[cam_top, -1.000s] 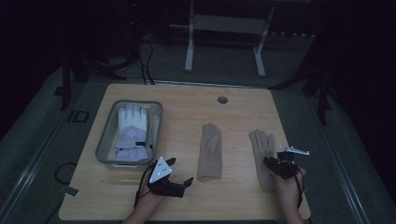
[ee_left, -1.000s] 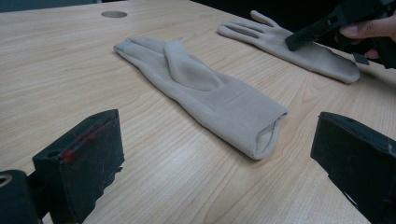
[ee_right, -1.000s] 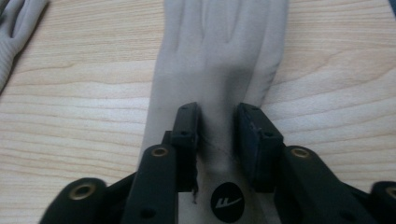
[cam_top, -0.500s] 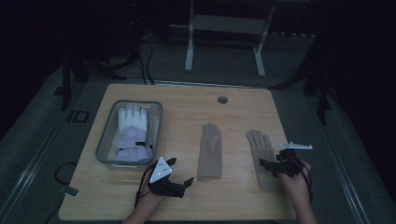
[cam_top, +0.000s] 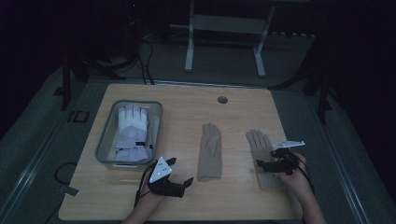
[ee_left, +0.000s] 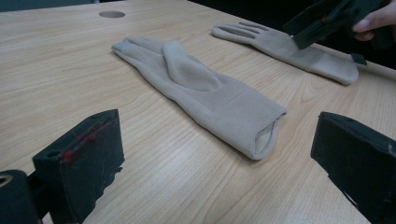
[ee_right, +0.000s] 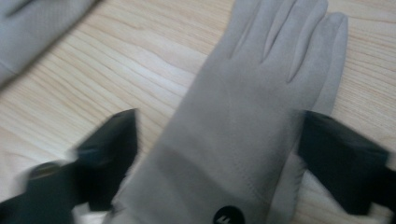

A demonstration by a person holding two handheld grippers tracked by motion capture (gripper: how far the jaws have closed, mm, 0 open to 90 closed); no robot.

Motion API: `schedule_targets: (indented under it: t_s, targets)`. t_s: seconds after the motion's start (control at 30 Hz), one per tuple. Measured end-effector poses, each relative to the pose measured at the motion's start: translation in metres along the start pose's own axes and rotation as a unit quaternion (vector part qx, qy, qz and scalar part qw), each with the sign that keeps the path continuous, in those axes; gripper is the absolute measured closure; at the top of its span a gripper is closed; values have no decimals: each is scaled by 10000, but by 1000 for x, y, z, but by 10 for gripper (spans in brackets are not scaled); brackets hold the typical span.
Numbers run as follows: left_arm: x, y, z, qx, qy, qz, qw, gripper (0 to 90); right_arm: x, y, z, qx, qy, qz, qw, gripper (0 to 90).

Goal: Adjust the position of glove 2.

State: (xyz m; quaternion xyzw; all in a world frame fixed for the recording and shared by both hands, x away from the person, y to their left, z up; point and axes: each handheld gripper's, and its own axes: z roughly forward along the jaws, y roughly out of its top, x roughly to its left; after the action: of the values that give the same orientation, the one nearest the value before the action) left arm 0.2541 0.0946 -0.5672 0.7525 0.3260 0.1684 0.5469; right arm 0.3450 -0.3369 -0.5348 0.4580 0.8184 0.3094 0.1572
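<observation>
Tabletop glove [ee_right: 243, 135] between spread fingers [ee_right: 343, 161].

Two beige gloves laid flat on the wooden surface, fingers pointing away: right glove [cam_top: 261, 156] straddled by parted tongs; middle glove [cam_top: 209, 151] well apart, untouched.

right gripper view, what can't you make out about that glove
- Right glove: cuff cut off by the bottom edge; the round black tag's mark is cropped and blurred.
- Right claw: open astride the glove, but blur hides whether it touches.
- Bin, high view: dim light hides how many white gloves lie inside.
</observation>
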Motion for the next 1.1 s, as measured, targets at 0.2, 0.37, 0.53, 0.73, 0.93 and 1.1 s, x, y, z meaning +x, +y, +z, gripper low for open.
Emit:
schedule_targets:
  t_s: [0.2, 0.37, 0.53, 0.73, 0.93, 1.1]
  targets:
    - [0, 0, 0, 5, -4, 26, 10000, 28, -7, 0, 12, 122, -347, 28, 9993, 423]
    - [-1, 0, 0, 13, 11, 66, 10000, 28, -1, 0, 13, 127, -633, 47, 9979, 569]
    - [-1, 0, -1, -16, 12, 53, 10000, 28, 8, 2, 14, 96, -914, 322, 9952, 766]
    - [-1, 0, -1, -41, 31, 52, 10000, 28, 10, 3, 14, 16, -1065, 731, 9916, 809]
    - [-1, 0, -1, -33, 33, 49, 10000, 28, 14, 15, 6, -116, -1133, 962, 9888, 813]
    - [0, 0, -1, -26, 36, 47, 10000, 28, 20, 30, -7, -294, -1148, 1101, 9868, 813]
